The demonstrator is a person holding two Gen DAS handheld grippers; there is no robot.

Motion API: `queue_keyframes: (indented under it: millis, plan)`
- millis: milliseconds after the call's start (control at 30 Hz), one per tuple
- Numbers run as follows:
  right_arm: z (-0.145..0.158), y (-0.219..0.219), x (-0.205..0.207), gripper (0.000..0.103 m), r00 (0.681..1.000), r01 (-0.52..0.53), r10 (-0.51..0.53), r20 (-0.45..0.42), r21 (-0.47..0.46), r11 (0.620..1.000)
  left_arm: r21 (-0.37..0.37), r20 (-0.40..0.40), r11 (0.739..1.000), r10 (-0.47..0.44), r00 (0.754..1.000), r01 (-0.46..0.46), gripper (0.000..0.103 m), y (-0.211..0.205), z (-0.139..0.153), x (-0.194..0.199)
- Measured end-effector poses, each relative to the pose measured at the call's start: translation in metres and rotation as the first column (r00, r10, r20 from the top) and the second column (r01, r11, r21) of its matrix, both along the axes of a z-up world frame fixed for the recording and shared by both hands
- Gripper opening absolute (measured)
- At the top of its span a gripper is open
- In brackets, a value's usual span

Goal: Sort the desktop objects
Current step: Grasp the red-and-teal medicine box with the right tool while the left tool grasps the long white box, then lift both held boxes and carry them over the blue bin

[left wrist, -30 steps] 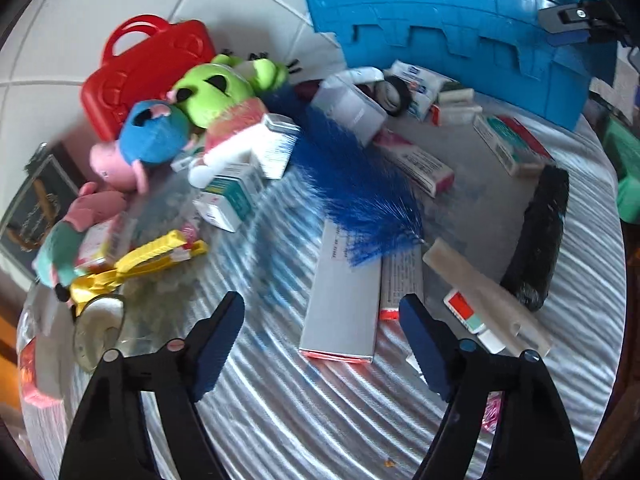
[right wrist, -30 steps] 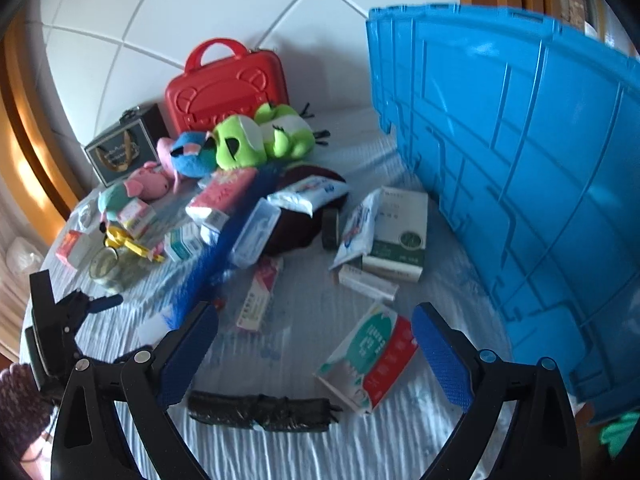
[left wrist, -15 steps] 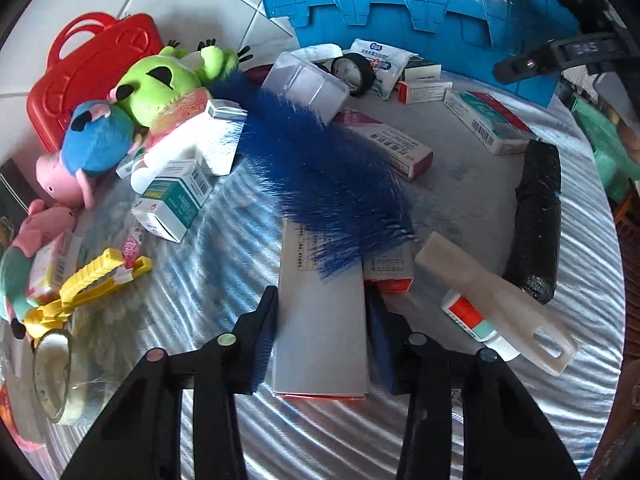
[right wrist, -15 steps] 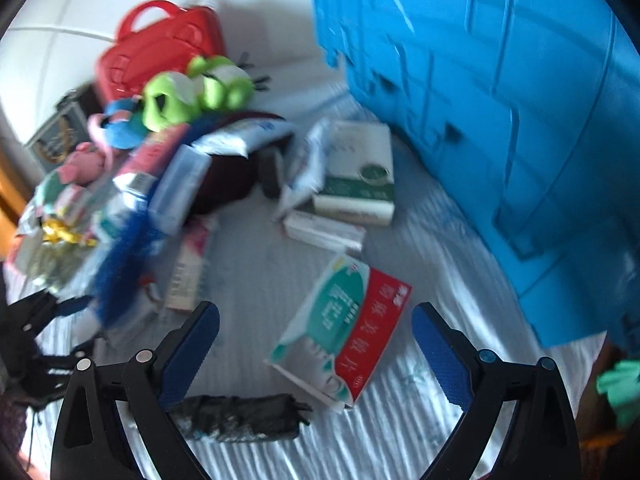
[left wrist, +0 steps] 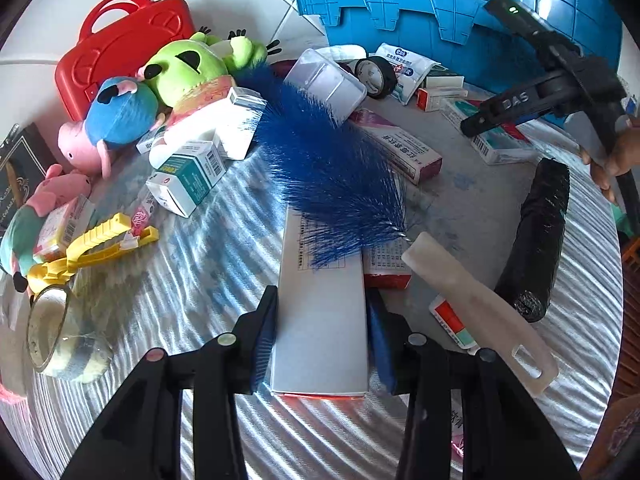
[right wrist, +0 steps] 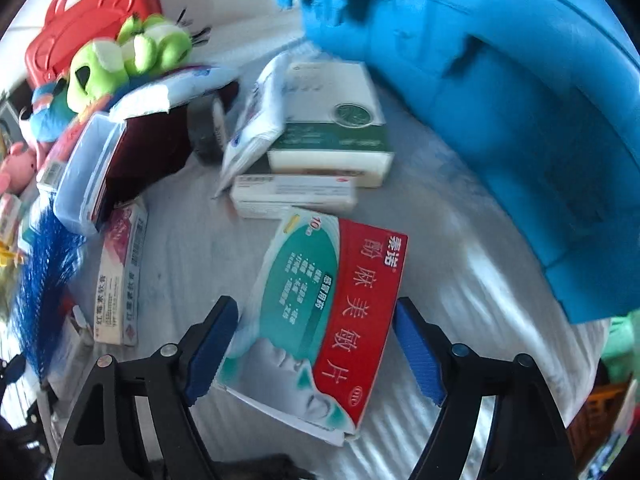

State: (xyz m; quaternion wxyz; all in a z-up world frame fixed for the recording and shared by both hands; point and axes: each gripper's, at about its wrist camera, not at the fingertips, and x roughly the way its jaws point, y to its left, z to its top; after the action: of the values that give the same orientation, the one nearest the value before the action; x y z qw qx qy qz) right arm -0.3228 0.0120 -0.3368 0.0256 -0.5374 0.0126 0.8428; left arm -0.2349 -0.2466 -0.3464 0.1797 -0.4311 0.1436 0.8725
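Pickup under way: left gripper point(left wrist: 322, 340) clamped on long white carton point(left wrist: 322, 312) flat on tablecloth point(left wrist: 200, 264), right gripper point(right wrist: 316, 350) closing, unpinched, around red-and-green medicine box point(right wrist: 320, 312); next, probably lift to blue crate point(right wrist: 500, 100).
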Motion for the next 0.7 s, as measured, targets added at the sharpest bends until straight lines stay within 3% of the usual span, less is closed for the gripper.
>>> queue_keyframes:
  millis: [67, 167, 267, 467, 700]
  plan:
    - [-0.009, -0.004, -0.005, 0.076, 1.0, 0.001, -0.001, 0.024, 0.002, 1.0, 0.004, 0.007, 1.0, 0.006, 1.0, -0.006, 0.042, 0.0, 0.0, 0.001]
    - [-0.01, -0.002, -0.001, 0.076, 0.999, -0.012, 0.013, -0.03, 0.016, 1.0, 0.016, 0.008, 1.0, 0.018, 1.0, -0.018, 0.041, -0.001, 0.0, 0.002]
    - [-0.008, 0.001, 0.0, 0.075, 0.998, -0.053, 0.053, -0.024, 0.003, 0.999, -0.005, 0.001, 1.0, 0.026, 1.0, -0.026, 0.041, 0.0, 0.002, 0.009]
    - [0.016, -0.003, 0.02, 0.075, 0.986, -0.119, 0.126, -0.105, 0.065, 0.991, -0.009, -0.023, 0.996, 0.09, 0.996, -0.09, 0.04, -0.005, 0.013, 0.02]
    - [0.056, -0.016, 0.036, 0.075, 0.959, -0.189, 0.21, -0.19, 0.125, 0.974, -0.018, -0.091, 0.99, 0.139, 0.986, -0.141, 0.04, -0.016, 0.046, 0.038]
